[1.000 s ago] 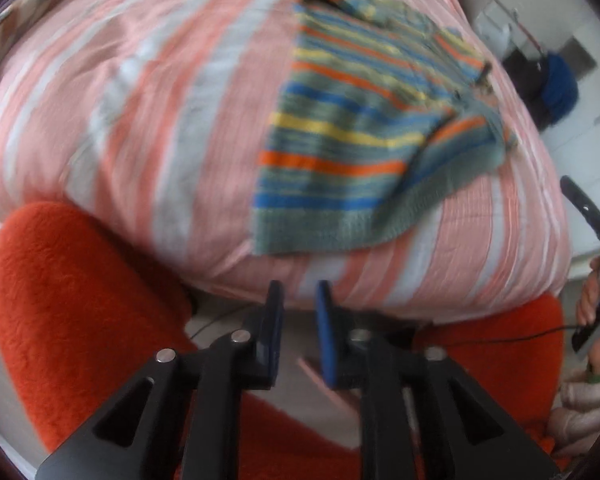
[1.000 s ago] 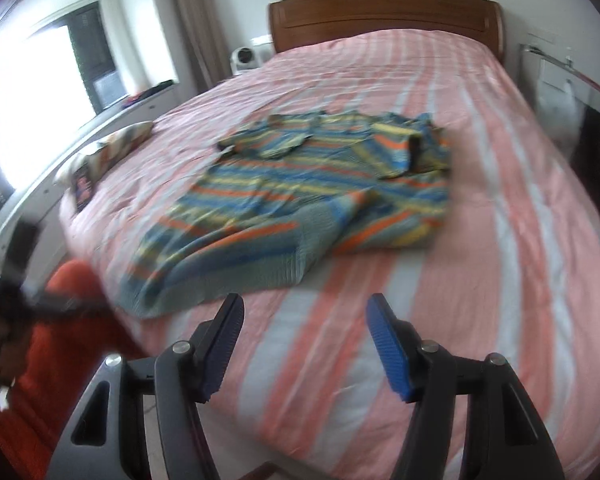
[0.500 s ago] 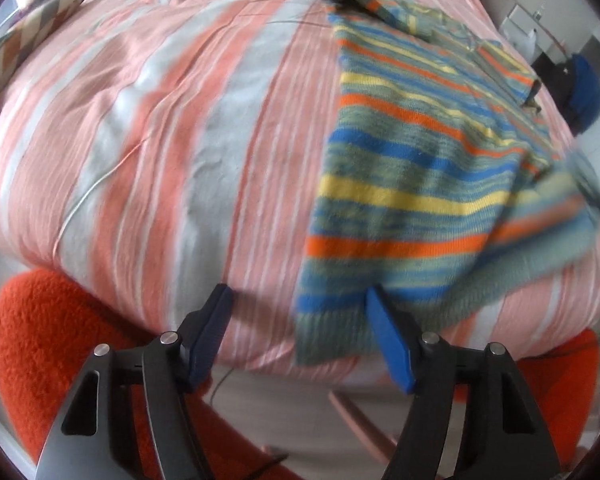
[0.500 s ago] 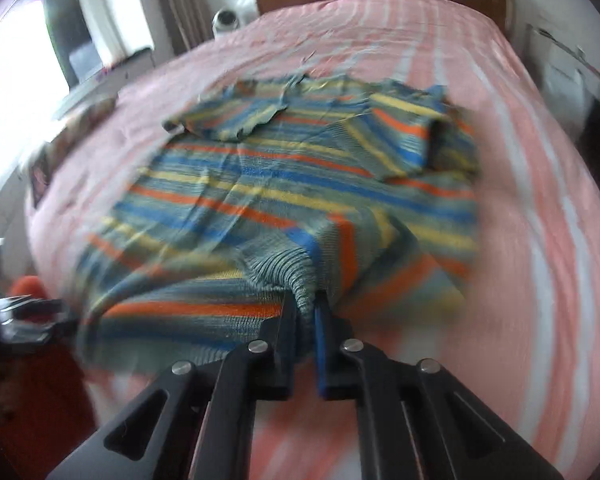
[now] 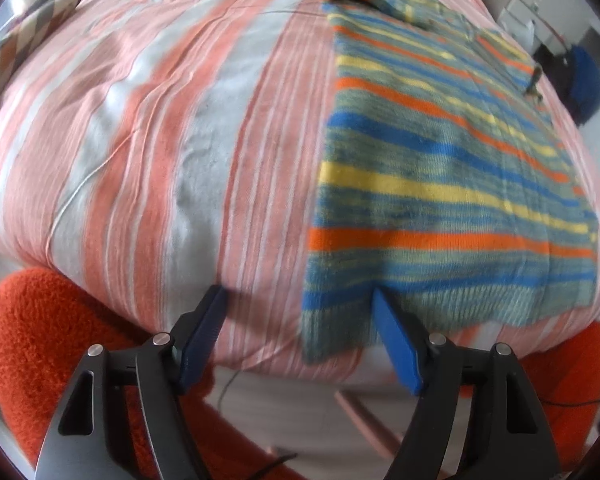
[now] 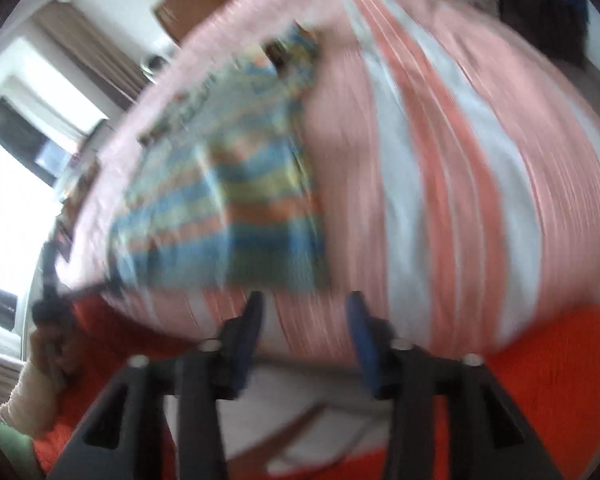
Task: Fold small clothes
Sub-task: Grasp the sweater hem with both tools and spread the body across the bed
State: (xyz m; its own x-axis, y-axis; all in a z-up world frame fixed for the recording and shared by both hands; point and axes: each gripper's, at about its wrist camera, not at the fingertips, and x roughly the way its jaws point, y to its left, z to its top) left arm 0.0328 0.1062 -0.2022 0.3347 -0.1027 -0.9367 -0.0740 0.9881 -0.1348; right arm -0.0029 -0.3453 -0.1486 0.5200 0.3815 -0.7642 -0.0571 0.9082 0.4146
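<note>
A small knitted sweater (image 5: pixel 440 168) with blue, orange, yellow and grey-green stripes lies flat on the pink-and-white striped bed (image 5: pixel 160 140), its ribbed hem at the near edge. My left gripper (image 5: pixel 298 308) is open and empty just off the bed edge, its right finger at the hem's left corner. The right wrist view is blurred by motion: the sweater (image 6: pixel 228 208) lies ahead and left. My right gripper (image 6: pixel 304 308) is open and empty, below the hem's right corner.
Orange fuzzy fabric (image 5: pixel 40 340) lies below the bed edge on both sides. A patterned pillow (image 5: pixel 32 36) sits far left. Dark and blue bags (image 5: pixel 580 80) stand beside the bed at right. A wooden headboard (image 6: pixel 204 4) and a window (image 6: pixel 12 160) lie beyond.
My left gripper opened and moved in to the hem's left corner. My right gripper closed on a folded sleeve edge, then let go, opened and pulled back to the bed edge; the sweater lies flatter.
</note>
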